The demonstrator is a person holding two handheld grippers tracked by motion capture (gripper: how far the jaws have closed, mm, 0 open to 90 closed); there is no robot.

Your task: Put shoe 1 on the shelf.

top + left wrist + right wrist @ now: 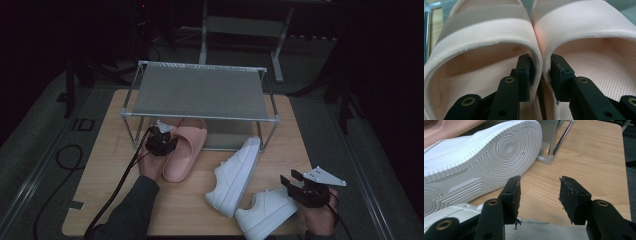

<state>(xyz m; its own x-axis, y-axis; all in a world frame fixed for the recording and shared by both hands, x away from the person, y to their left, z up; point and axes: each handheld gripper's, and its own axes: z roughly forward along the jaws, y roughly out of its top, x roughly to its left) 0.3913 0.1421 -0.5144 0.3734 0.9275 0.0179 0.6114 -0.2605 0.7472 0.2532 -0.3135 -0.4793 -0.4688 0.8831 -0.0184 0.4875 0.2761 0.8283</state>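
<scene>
The left tongs pinch the two touching inner walls of a pair of pink slippers, one jaw inside each slipper, the pads pressed against the foam. From the high view the pair reads as a single pink slipper, since the second one is hidden against the first; it lies near the middle of the surface, its toe end tucked under the front rail of a metal rack. The left hand is partly covered by the tongs it carries. The right tongs stand wide with nothing between them, near the front right corner. One white sneaker lies tipped on its side, sole showing; another white sneaker is cut off by the front edge. The room behind is too dark to make out
</scene>
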